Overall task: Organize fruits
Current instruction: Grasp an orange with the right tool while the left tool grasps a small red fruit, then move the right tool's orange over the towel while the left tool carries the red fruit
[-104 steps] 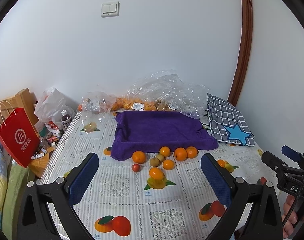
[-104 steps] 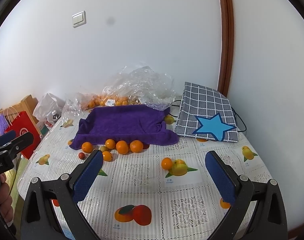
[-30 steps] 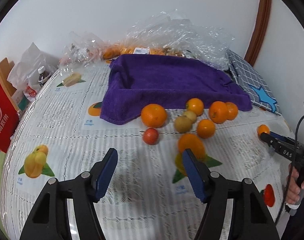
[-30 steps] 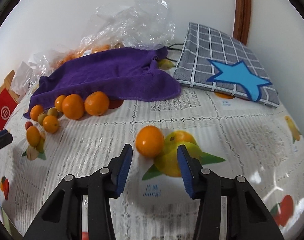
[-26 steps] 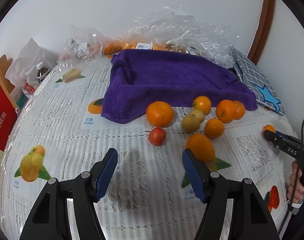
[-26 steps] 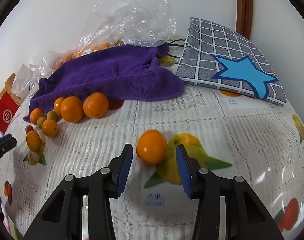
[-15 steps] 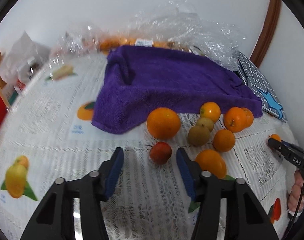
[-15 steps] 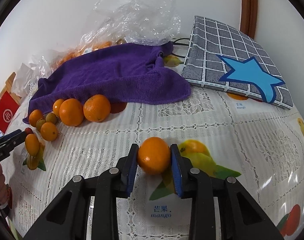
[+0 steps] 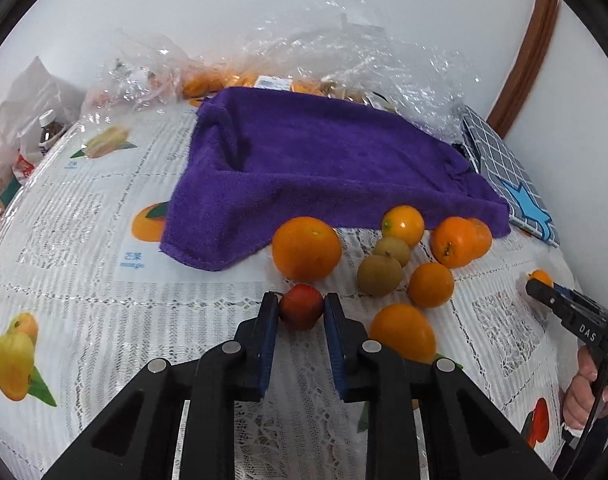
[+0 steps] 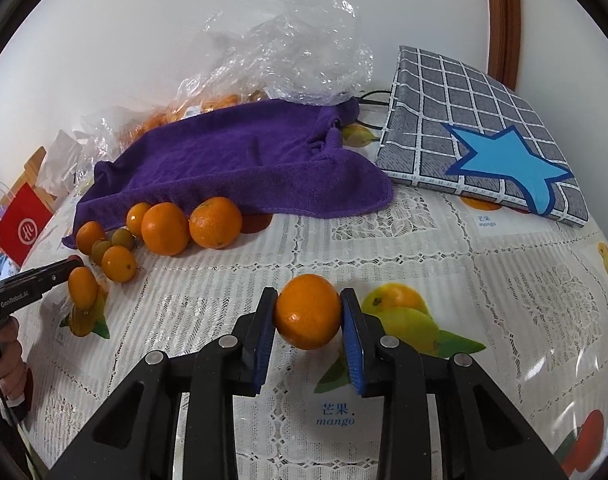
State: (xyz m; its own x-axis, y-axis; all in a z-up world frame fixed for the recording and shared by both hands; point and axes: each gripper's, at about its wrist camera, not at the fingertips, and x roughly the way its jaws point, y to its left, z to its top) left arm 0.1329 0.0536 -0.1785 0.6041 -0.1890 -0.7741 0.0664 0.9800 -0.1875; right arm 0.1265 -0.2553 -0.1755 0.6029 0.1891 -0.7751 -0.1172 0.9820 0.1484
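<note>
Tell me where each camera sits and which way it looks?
Left wrist: rides the left claw, looking along its fingers at a small red fruit they pinch.
Right wrist: rides the right claw, looking at the orange it pinches.
Shared: the purple towel and each view shows the other claw at its edge.

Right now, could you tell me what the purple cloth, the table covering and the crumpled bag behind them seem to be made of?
Purple cloth: soft terry or microfibre, judging by its fuzzy matte pile. Table covering: probably glossy vinyl printed with lace and fruit; it shows glare. Crumpled bag: thin clear plastic film, shiny creases.
</note>
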